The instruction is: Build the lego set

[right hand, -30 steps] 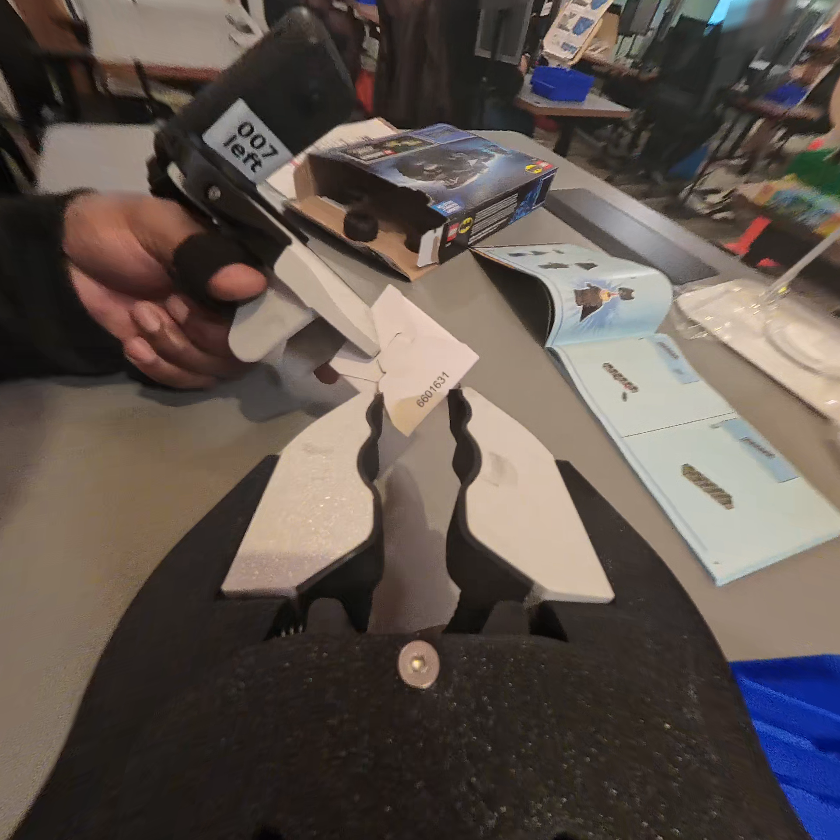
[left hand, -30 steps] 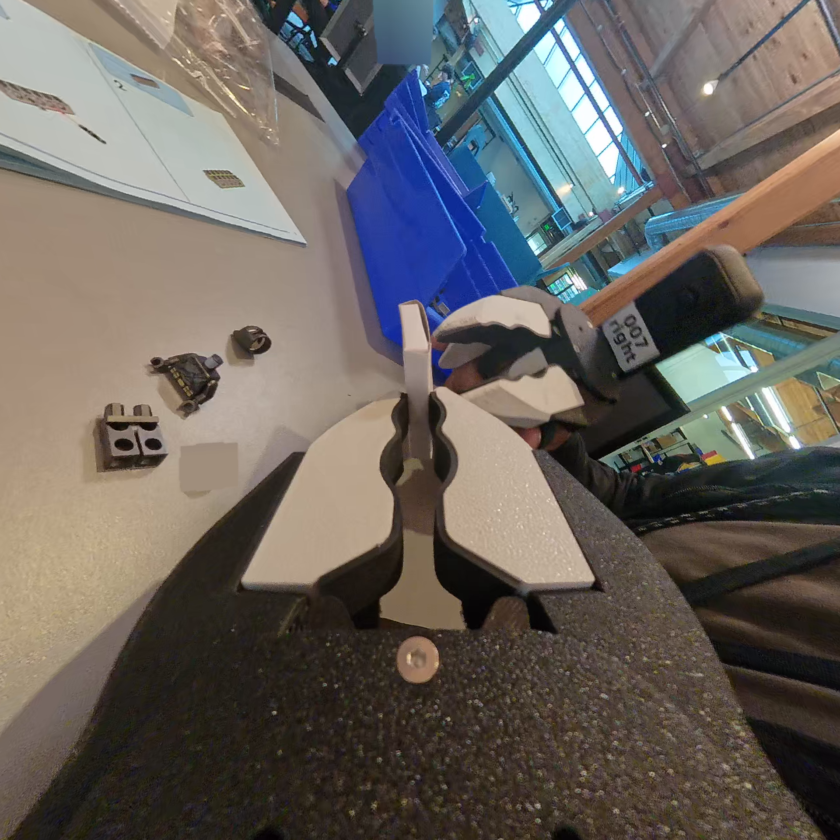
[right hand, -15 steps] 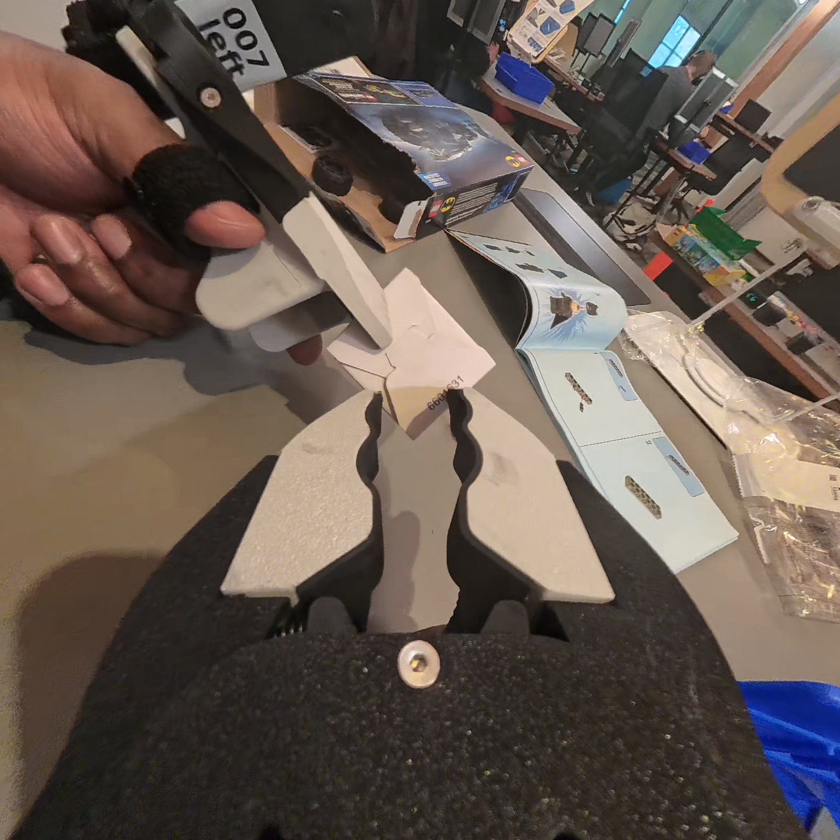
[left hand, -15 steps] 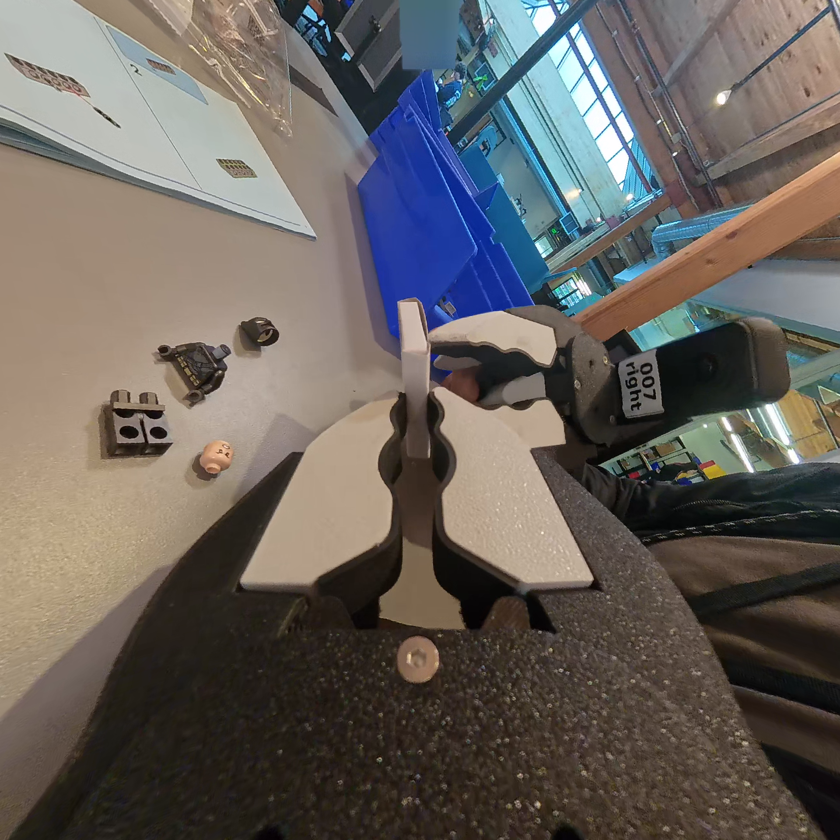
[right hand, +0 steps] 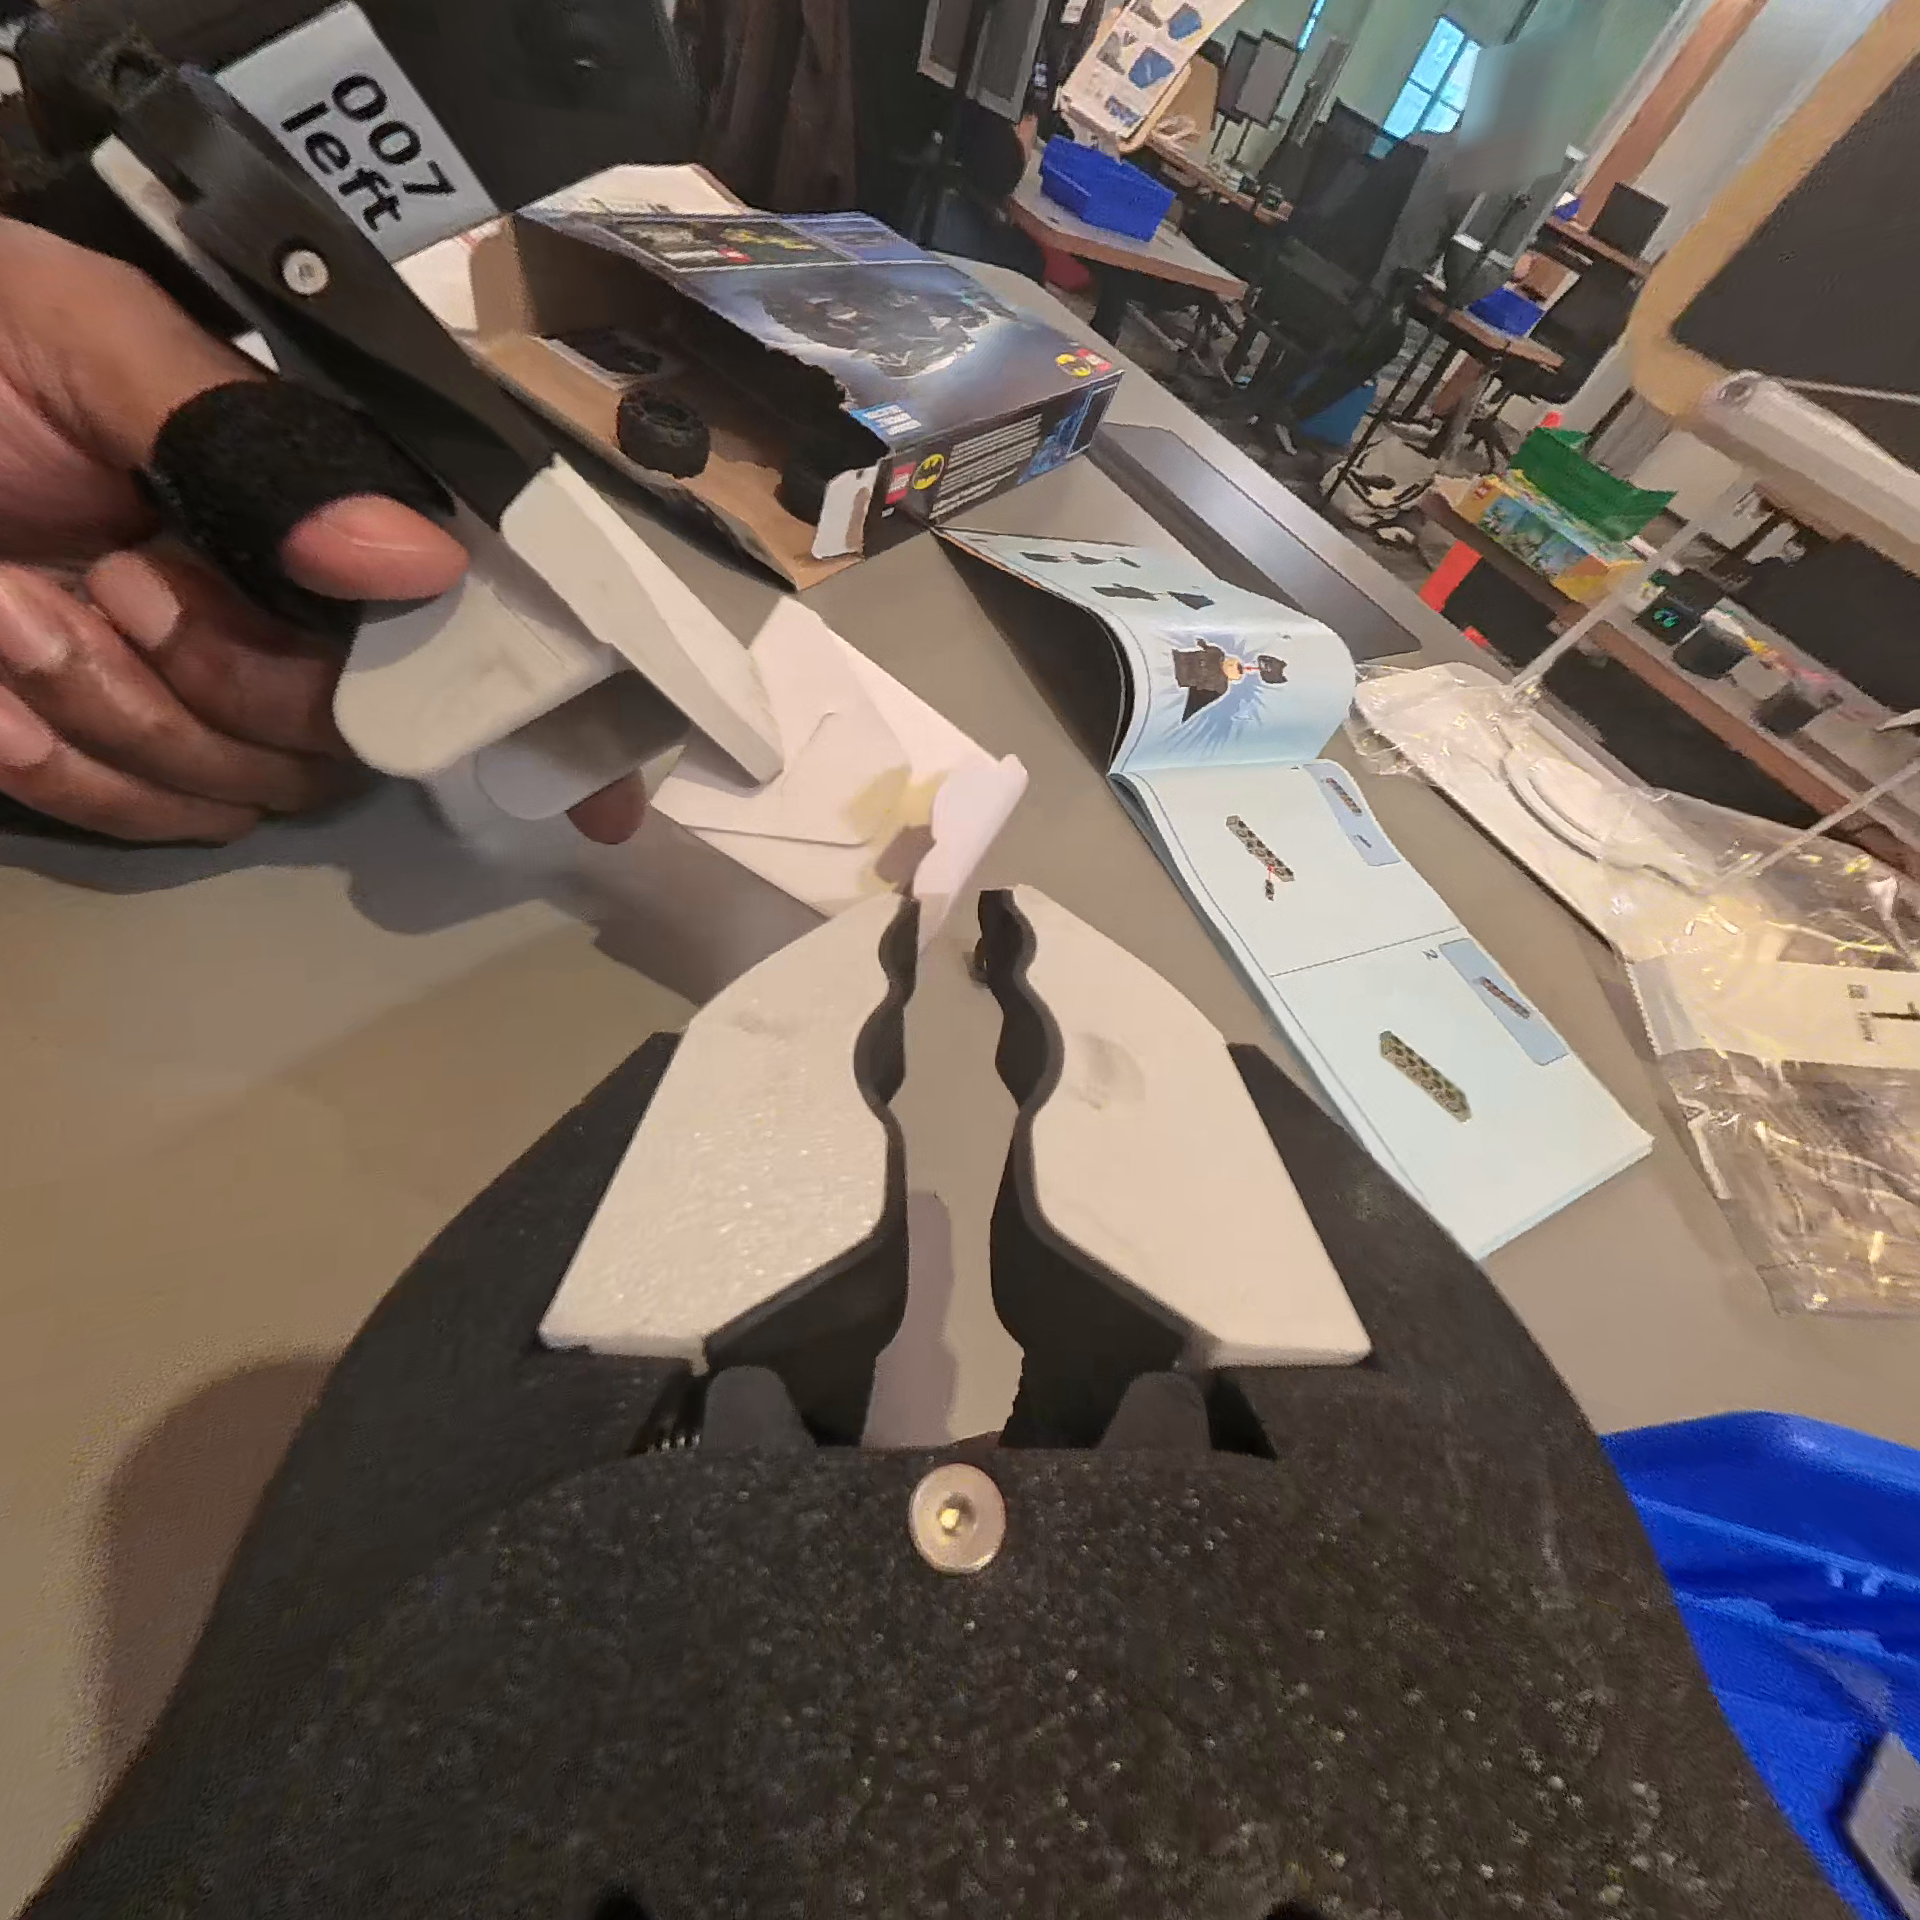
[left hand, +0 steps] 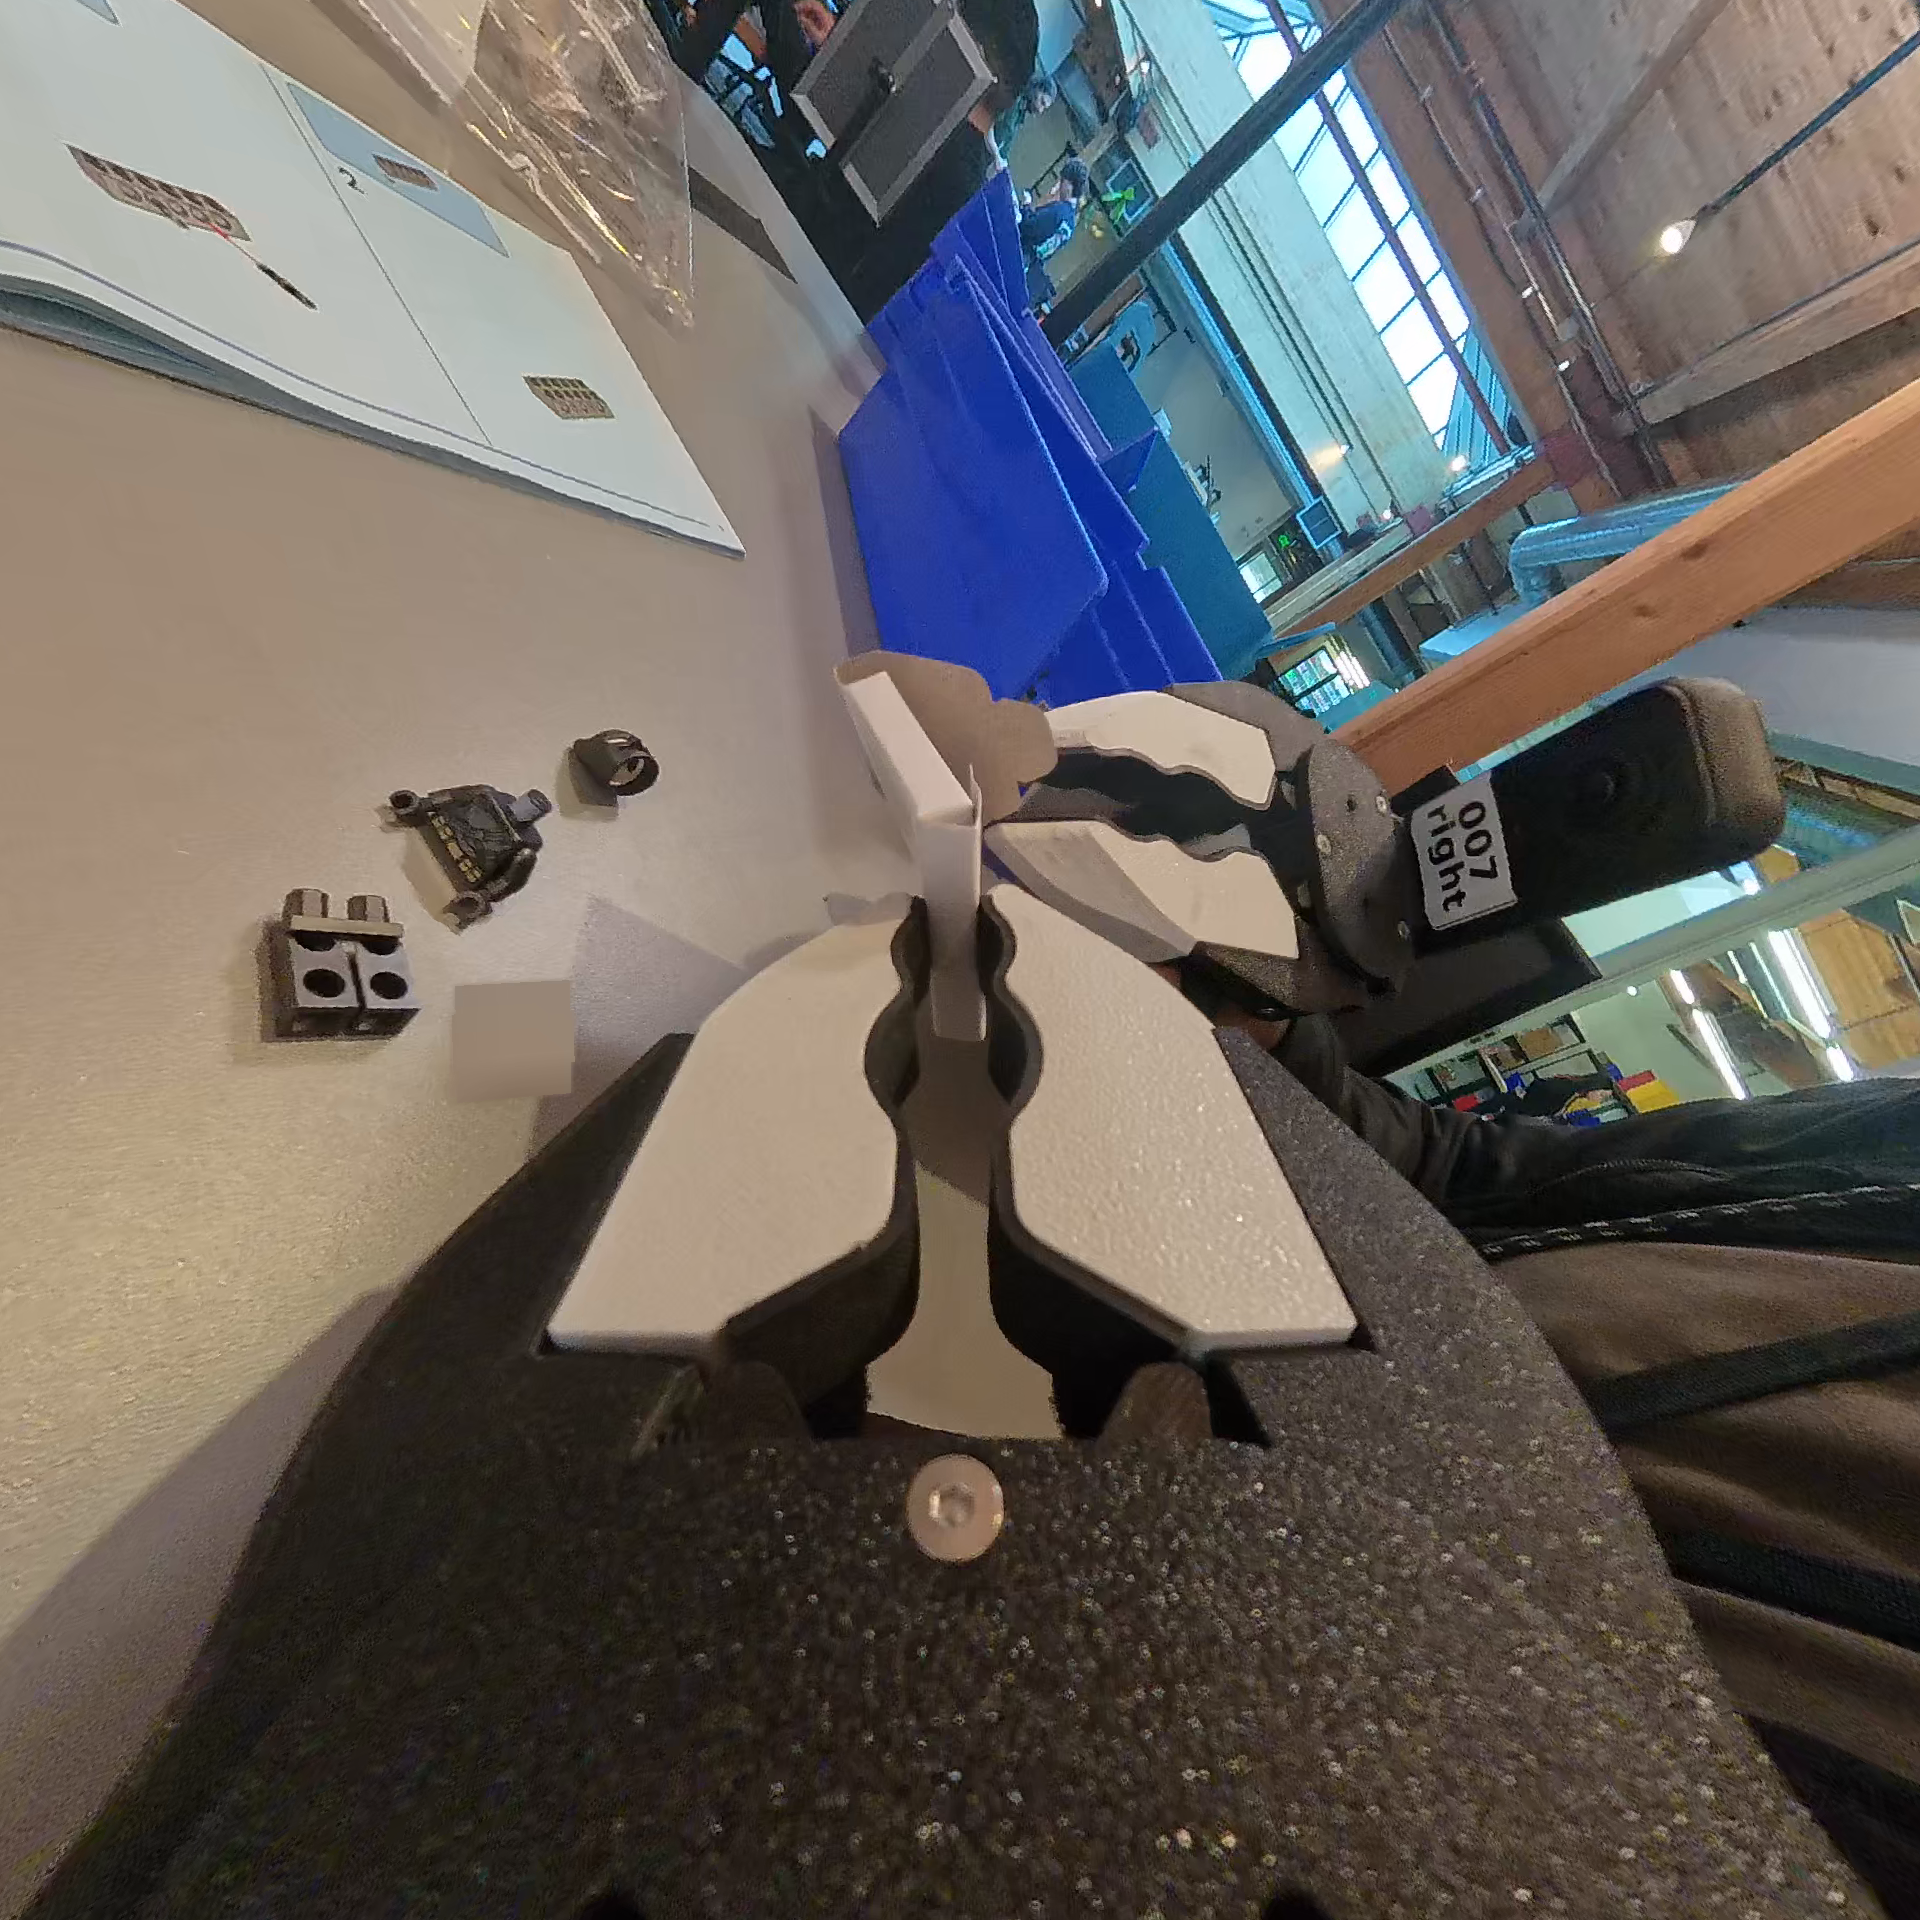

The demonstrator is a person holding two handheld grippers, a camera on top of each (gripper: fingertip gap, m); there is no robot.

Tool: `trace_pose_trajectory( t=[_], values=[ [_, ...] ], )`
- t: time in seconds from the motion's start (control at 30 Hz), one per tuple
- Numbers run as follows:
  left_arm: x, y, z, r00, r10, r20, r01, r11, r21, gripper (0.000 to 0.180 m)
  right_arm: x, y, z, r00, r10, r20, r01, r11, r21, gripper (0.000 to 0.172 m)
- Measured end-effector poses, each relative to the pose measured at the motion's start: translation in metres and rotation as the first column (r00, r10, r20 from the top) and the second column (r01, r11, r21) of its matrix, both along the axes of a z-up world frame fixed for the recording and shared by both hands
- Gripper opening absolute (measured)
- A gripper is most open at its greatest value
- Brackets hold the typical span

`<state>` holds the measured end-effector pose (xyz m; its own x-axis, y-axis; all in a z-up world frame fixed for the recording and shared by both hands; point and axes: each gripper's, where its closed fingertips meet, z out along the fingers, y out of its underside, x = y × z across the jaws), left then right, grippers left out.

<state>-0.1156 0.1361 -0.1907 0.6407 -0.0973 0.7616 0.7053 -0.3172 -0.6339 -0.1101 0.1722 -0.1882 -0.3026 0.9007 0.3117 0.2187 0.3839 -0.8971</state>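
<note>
Midair above the grey surface point(left hand: 260, 644), small white paper packet point(left hand: 914, 769) clamped edge-on in left gripper point(left hand: 951, 925), torn flap point(right hand: 966, 831) reaching toward and between narrowly parted, not visibly pressing fingers of right gripper point(right hand: 951, 914) just opposite.

Grey worktop point(left hand: 260, 644); open light-blue instruction booklet point(right hand: 1351, 914) lies flat on it; torn-open dark toy box point(right hand: 831, 343) behind the booklet with a black wheel point(right hand: 665, 431) at its mouth; clear plastic bags point(right hand: 1714, 883) to the right of the booklet; blue bin point(left hand: 987, 499) at the worktop edge; small dark pieces near each other: leg piece point(left hand: 338, 977), torso point(left hand: 468, 842), small round black piece point(left hand: 615, 767).
</note>
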Motion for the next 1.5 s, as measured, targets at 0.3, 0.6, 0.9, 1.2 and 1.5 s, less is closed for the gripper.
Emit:
trace_pose_trajectory(
  t=[0.3,0.6,0.9,1.2,1.5],
  values=[
    [-0.005,-0.002,0.005,1.0,0.026,0.016,-0.026,0.999,0.036,0.008,0.001,0.003,0.005,1.0,0.019,0.024,-0.014,0.984,-0.176,0.019],
    [-0.005,-0.001,0.003,0.999,0.045,-0.018,-0.045,0.999,0.026,0.008,-0.001,-0.012,0.002,0.999,0.032,0.02,-0.03,0.994,-0.11,0.037],
    [0.003,-0.006,0.013,1.0,-0.016,-0.002,0.016,0.996,0.09,0.008,-0.005,0.013,0.017,0.997,-0.071,-0.009,0.066,0.965,-0.256,0.027],
    [0.011,-0.016,0.027,0.99,-0.125,0.065,0.11,0.974,0.198,0.008,0.001,0.003,0.023,0.983,0.172,0.057,-0.075,0.672,-0.737,0.013],
    [0.005,-0.009,0.015,0.991,-0.086,0.099,0.075,0.991,0.11,0.008,0.006,0.013,0.033,0.995,0.098,-0.012,-0.085,0.778,-0.622,0.015]
  ],
)
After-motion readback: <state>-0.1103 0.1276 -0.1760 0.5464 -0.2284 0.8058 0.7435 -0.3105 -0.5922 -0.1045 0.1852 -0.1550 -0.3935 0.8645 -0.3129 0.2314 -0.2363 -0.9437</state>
